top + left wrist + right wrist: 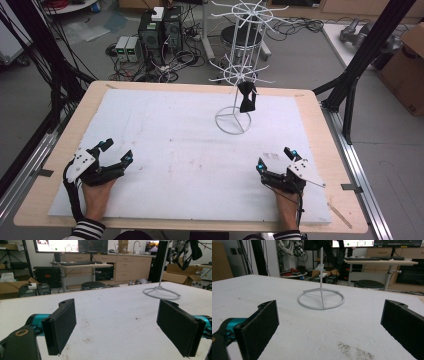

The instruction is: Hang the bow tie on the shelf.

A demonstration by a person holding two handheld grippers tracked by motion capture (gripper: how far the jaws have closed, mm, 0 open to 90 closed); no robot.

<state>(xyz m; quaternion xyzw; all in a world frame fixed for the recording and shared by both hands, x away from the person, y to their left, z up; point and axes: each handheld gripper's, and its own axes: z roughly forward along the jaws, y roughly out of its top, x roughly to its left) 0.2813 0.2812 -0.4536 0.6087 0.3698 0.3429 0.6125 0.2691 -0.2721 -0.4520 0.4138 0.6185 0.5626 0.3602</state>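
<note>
A white wire rack (239, 60) with a round ring base (233, 121) stands at the back middle-right of the white mat. A black bow-tie-shaped item (247, 96) hangs from its lower tier. My left gripper (116, 151) rests open near the front left of the mat, nothing between its pads (62, 325). My right gripper (275, 158) rests open near the front right, also holding nothing. The rack's ring base (321, 299) lies ahead of the right gripper, and it shows far right (161, 293) in the left gripper view.
The white mat (180, 150) covers a wooden table (65, 135). Black frame posts (360, 60) stand at the right and left. Computers and cables (160, 35) lie on the floor behind. A cardboard box (407, 70) sits far right.
</note>
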